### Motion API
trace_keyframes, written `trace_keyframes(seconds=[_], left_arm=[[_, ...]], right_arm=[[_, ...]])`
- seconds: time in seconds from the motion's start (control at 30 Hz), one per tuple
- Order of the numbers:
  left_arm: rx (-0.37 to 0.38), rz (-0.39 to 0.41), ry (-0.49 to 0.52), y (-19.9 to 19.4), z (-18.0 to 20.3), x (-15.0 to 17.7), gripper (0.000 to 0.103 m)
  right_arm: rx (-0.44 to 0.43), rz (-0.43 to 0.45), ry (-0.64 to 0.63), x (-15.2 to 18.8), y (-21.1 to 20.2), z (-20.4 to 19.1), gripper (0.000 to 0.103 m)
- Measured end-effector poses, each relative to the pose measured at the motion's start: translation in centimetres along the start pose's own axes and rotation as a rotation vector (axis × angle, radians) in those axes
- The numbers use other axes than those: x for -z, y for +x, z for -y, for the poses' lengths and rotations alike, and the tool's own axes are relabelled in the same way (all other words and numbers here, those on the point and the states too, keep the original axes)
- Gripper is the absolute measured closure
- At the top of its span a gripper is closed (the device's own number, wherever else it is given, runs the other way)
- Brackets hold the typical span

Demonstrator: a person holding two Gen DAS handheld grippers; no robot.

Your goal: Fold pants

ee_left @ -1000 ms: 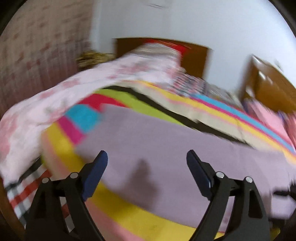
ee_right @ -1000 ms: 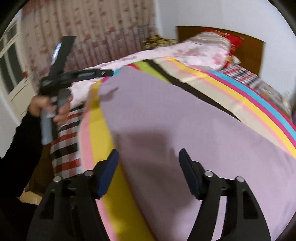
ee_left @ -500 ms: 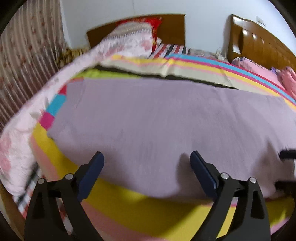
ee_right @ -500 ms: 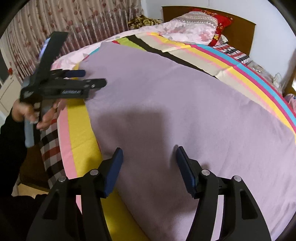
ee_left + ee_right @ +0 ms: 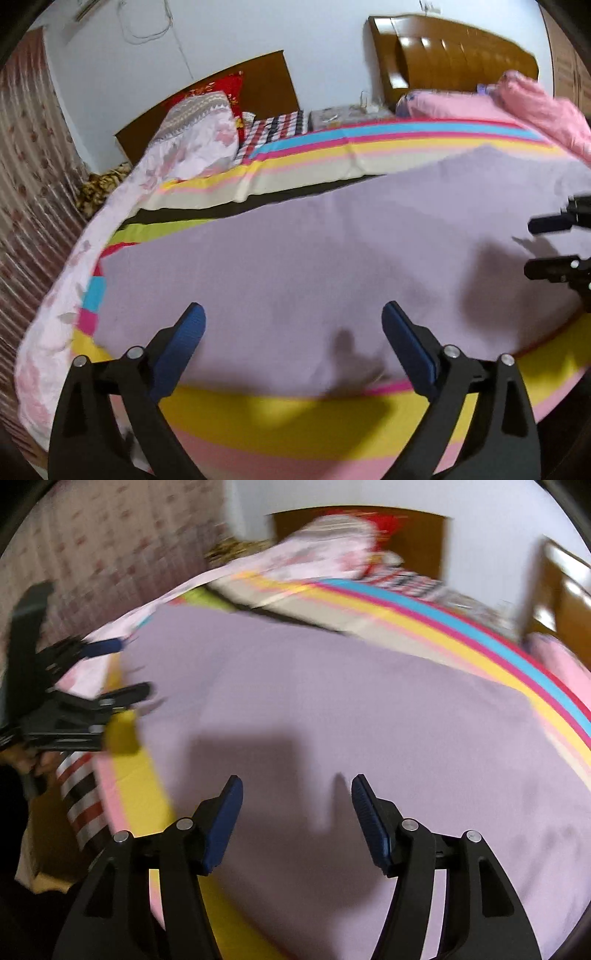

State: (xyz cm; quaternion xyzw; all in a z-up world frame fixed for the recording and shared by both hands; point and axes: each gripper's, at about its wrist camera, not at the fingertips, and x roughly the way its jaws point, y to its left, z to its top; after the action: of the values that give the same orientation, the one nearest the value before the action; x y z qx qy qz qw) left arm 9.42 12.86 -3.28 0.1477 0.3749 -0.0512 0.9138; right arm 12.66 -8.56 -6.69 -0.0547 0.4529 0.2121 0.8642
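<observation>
A large lilac cloth lies flat on the bed; it also fills the right wrist view. I cannot tell pant legs or a waistband in it. My left gripper is open and empty above the cloth's near edge. It also shows at the left of the right wrist view. My right gripper is open and empty above the cloth. It also shows at the right edge of the left wrist view.
A striped sheet in yellow, pink and blue covers the bed. A pink floral quilt runs along the far left. Pillows and wooden headboards stand at the back. Pink bedding lies at right. A curtain hangs left.
Both grippers have swung over the bed, so both views have shifted. Both stay open and empty. The lilac cloth has not moved.
</observation>
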Motion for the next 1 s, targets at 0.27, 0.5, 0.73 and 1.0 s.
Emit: trace_keyframes(seconds=[0.27,0.5,0.73,1.0], left_arm=[[0.035,-0.135,0.023,2.3,1.9,-0.8,0.007],[0.165,0.0,0.032,0.7,8.6,-6.4,0.003],[0.257,-0.02,0.247,3.5,20.7,-8.5,0.003],[0.36,-0.119,0.099,6.7,20.3,-8.1,0.001]], right_arm=[[-0.002,-0.041,0.04,5.0,-5.1,3.8,0.031],[0.273,0.029,0.222,5.1,-7.4,13.7,0.027],[0.276,-0.061,0.268,6.8,-7.0,20.1,0.011],[0.305,-0.046,0.275,10.6,-10.6,21.3,0.012]])
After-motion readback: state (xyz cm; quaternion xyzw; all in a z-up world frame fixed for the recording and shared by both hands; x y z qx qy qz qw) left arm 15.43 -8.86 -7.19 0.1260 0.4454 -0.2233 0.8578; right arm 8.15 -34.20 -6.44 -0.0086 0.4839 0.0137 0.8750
